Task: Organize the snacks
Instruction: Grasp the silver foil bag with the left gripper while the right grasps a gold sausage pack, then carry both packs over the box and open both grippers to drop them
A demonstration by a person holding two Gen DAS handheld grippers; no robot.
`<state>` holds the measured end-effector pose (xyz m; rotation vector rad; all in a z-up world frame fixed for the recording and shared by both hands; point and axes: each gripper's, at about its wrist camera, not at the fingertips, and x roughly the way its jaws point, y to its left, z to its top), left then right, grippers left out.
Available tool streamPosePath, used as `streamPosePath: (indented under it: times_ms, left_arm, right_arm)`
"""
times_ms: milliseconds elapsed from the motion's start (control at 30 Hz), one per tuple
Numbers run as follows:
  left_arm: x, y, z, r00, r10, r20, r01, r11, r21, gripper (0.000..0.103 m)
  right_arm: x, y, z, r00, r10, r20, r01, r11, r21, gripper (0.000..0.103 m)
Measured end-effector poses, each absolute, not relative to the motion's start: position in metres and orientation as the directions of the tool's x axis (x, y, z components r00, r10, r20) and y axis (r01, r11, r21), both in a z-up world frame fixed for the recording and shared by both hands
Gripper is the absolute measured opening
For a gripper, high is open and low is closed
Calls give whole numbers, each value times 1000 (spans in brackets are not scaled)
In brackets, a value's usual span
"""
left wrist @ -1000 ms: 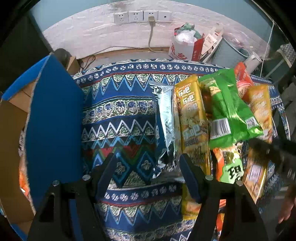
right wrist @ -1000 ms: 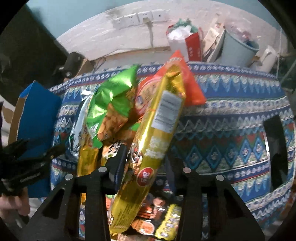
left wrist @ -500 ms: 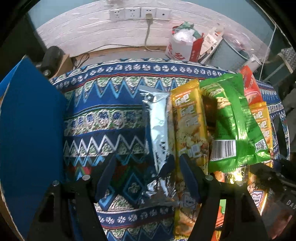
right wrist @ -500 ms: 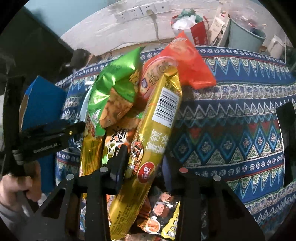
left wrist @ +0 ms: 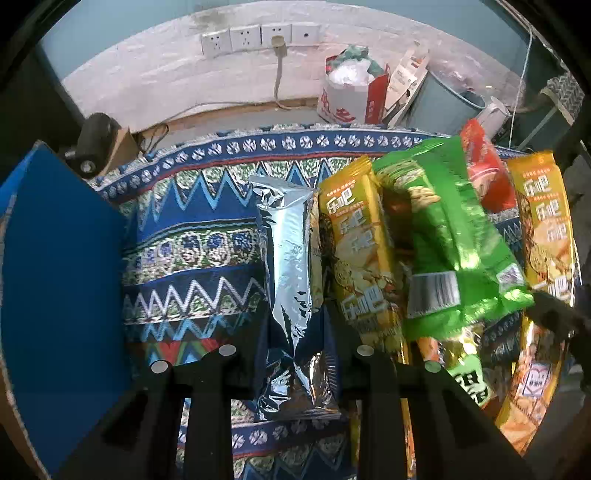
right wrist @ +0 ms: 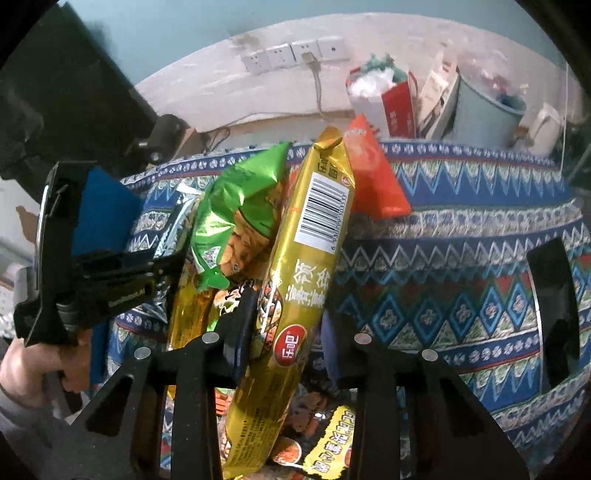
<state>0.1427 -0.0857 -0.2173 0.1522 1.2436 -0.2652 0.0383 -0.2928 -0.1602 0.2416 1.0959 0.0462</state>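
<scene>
Left wrist view, left to right: a blue box flap (left wrist: 62, 258) stands at the counter's left edge. The left tongs (left wrist: 295, 332) are closed on a silver packet (left wrist: 290, 273), which lies lengthwise on the patterned cloth (left wrist: 192, 243). Just beside it lies a yellow packet (left wrist: 360, 258), overlapped by a green bag (left wrist: 450, 240); a red packet (left wrist: 484, 173) and a second yellow packet (left wrist: 546, 229) follow.

Right wrist view: the left tongs (right wrist: 159, 273) appear from the side, a hand (right wrist: 33, 369) on the grip. The right tongs (right wrist: 286, 325) clamp a gold packet (right wrist: 299, 280), barcode up, tilted over the pile. A dark packet (right wrist: 332, 432) below shows only here.

Beyond the counter: wall sockets (left wrist: 258, 35), a red-and-white paper bag (left wrist: 351, 92), a grey bin (right wrist: 484, 110).
</scene>
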Motion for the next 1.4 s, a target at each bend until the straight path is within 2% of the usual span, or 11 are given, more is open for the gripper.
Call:
streamPosePath:
  times_ms: [767,1400]
  left_arm:
    - [82,-47,-116,488,-157,-859,283,959,-14,27]
    - [55,20,-66,597,-138,-790,196,980,-23,27]
  right_arm:
    - [19,-257,-95,630,74,-773,-22,997,78,27]
    - [31,-200,-41,698,150,-700,-126,988,86,27]
